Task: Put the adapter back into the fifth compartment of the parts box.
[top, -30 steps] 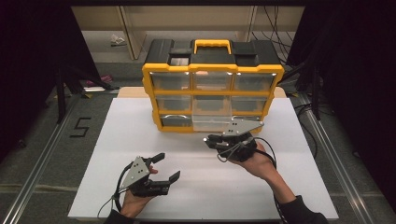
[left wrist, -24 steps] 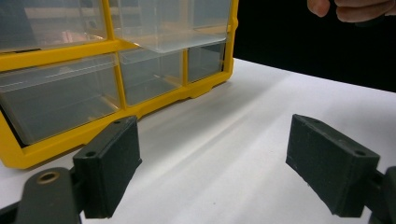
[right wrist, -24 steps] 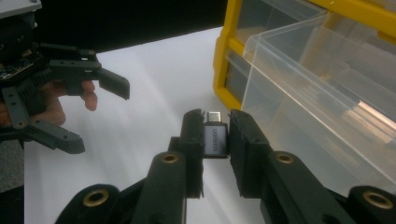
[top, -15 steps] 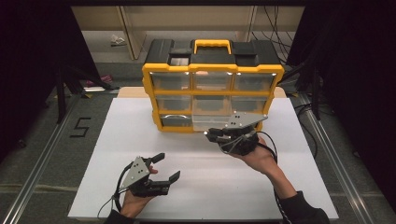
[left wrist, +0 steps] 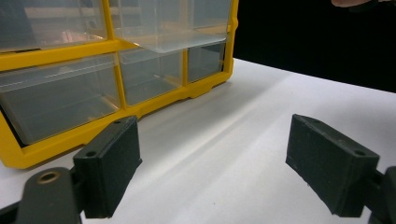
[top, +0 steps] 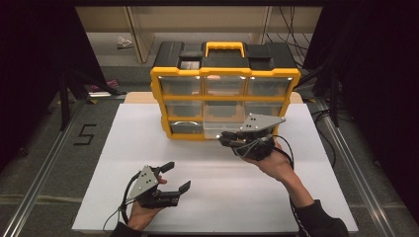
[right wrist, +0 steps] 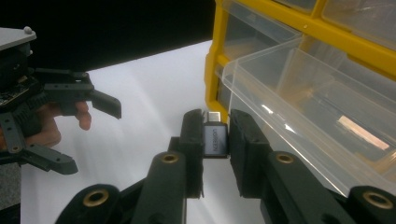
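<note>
White worktop [top: 217,192] carries a yellow organiser [top: 225,91], one drawer [right wrist: 317,112] pulled out. Right tongs [right wrist: 216,140] clamp a small adapter [right wrist: 215,140], plug end pointing away along the jaws. Left tongs [top: 172,177] apart, holding nothing

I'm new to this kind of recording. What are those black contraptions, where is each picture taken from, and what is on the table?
A person holds a black two-fingered hand-held gripper in each hand; there is no robot. One picture looks down from above; each of the other two comes from a camera on one gripper. On the white table stands a yellow-framed organiser with clear plastic drawers, one drawer pulled out. The right gripper, beside that drawer, pinches a small grey plug adapter. The left gripper rests open, holding nothing.
</note>
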Demonstrator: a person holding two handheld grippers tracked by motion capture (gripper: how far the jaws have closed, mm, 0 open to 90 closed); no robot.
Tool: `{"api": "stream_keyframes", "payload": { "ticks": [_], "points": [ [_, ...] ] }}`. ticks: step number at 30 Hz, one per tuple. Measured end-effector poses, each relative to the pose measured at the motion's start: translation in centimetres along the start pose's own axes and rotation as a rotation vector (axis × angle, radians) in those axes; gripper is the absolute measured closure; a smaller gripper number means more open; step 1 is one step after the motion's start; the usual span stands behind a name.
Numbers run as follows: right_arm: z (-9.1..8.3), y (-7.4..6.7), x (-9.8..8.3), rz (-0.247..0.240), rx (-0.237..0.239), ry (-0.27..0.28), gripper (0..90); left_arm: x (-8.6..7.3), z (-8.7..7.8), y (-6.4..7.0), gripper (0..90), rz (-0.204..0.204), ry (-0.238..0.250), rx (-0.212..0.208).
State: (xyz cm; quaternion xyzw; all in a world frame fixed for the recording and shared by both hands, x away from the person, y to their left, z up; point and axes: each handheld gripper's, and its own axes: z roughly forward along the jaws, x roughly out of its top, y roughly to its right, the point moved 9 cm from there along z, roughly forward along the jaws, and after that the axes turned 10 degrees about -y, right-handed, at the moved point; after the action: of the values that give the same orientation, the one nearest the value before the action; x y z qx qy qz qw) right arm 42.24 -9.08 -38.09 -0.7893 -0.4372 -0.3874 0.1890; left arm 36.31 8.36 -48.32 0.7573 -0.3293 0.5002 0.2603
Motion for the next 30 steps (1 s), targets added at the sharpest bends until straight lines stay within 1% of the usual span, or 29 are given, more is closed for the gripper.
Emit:
{"api": "stream_keyframes", "payload": {
  "ticks": [30],
  "points": [
    [-0.9, 1.1, 1.5, 0.012, -0.023, 0.033, 76.4, 0.0, 0.0, 0.0, 17.1, -0.003, 0.002, -0.001]
  ]
}}
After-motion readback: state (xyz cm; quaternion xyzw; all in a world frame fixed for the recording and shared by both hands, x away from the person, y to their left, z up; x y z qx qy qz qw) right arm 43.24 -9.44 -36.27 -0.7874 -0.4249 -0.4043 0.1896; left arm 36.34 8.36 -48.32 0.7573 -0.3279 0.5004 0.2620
